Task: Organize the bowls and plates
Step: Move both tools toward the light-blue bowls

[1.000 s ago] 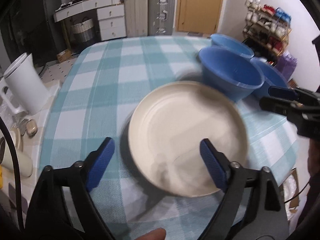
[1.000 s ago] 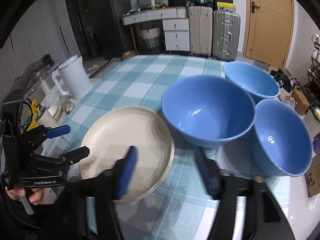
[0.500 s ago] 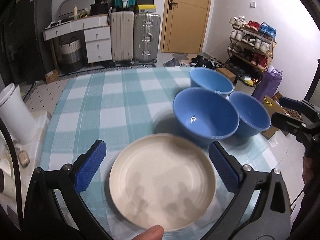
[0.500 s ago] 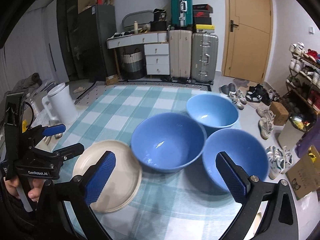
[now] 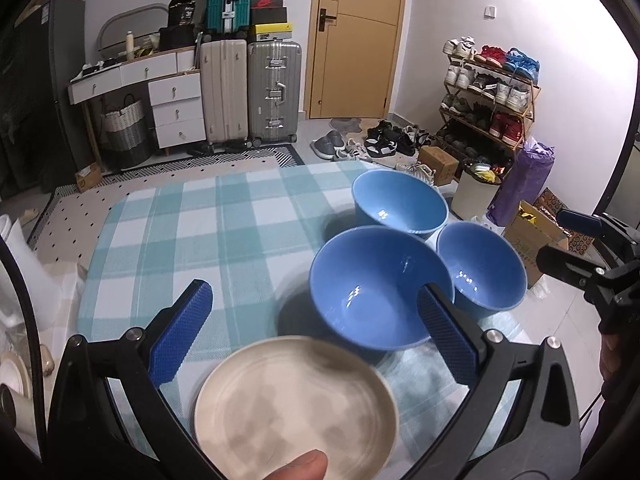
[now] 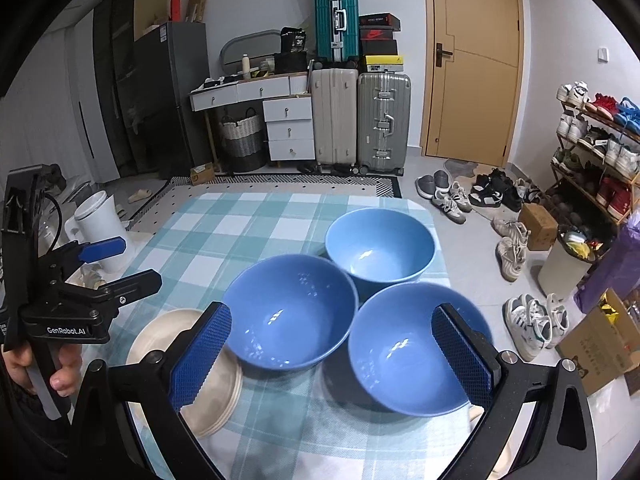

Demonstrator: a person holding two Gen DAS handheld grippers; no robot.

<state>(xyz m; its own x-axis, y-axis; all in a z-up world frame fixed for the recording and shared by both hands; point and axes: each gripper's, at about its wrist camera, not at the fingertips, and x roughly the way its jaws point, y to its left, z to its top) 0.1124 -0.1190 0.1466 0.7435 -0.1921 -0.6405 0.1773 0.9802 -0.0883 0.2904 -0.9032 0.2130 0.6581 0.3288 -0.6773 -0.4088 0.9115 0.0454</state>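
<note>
A cream plate (image 5: pixel 296 404) lies on the teal checked tablecloth (image 5: pixel 180 232) at the near edge, just below my left gripper (image 5: pixel 313 288). That gripper hangs above the table, open wide and empty. Three blue bowls stand together beyond the plate: a middle one (image 5: pixel 376 292), a far one (image 5: pixel 400 200) and a right one (image 5: pixel 480 268). My right gripper (image 6: pixel 331 309) is open and empty above the middle bowl (image 6: pixel 288 312) and the nearest bowl (image 6: pixel 408 352). The far bowl (image 6: pixel 380 244) and the plate (image 6: pixel 176 324) also show there.
A white kettle (image 6: pixel 100 220) stands off the table's left side. Shoes, a shoe rack (image 5: pixel 492 92) and cardboard boxes (image 6: pixel 600 344) fill the floor to the right. Suitcases (image 6: pixel 360 120) and drawers line the back wall. A hand (image 6: pixel 60 372) holds the left gripper (image 6: pixel 142 260).
Both grippers have lifted and drawn back from the dishes, and their jaws have spread wider. The plate and the bowls have stayed where they were on the cloth.
</note>
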